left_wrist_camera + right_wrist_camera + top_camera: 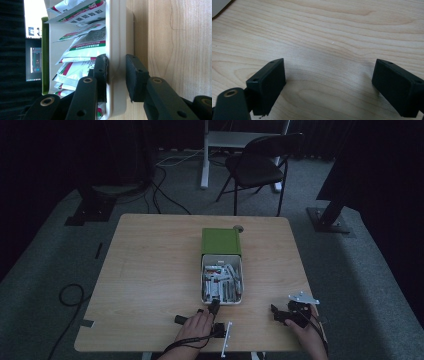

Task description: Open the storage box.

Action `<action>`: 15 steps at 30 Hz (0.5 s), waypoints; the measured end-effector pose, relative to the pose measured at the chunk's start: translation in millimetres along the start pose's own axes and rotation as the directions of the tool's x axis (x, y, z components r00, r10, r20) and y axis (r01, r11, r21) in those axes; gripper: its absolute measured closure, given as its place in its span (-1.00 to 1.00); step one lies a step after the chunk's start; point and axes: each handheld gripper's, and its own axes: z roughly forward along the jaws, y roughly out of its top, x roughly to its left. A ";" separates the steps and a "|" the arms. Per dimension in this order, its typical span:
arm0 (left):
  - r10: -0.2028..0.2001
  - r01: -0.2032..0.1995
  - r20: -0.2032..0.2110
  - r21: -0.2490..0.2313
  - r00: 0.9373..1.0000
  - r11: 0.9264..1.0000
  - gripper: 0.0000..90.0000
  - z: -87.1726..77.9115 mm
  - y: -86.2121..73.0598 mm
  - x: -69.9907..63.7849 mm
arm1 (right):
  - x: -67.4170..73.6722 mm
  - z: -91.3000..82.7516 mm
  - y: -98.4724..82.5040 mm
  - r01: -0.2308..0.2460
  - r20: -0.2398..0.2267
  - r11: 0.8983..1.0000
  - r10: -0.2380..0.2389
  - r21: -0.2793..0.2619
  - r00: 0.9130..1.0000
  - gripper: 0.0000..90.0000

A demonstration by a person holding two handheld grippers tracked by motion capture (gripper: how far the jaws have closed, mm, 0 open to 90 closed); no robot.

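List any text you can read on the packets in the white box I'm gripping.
Top sachet: green band with white Chinese characters, too blurred to quote with certainty.
Sachet lower in the white box: small white characters on its green band, unreadable.
High view: sachet print too small to read.

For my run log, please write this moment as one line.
left gripper: shut on white box wall | right gripper: open above table, holds nothing | box: packets inside, green lid open
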 end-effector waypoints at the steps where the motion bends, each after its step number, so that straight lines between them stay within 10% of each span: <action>1: -0.003 0.003 0.000 -0.002 1.000 1.000 0.62 0.0 -0.3 0.0 | 0.0 0.0 0.0 0.000 0.000 1.000 0.000 0.000 1.000 -0.75; 9: -0.065 0.066 0.039 -0.038 0.997 0.997 0.57 -8.0 -2.8 4.2 | 0.0 0.0 0.0 0.000 0.000 1.000 0.000 0.000 1.000 -0.75; 15: -0.173 0.181 0.078 -0.108 0.982 0.978 0.57 -15.0 -6.7 13.1 | 0.0 0.0 0.0 0.000 0.000 1.000 0.000 0.000 1.000 -0.75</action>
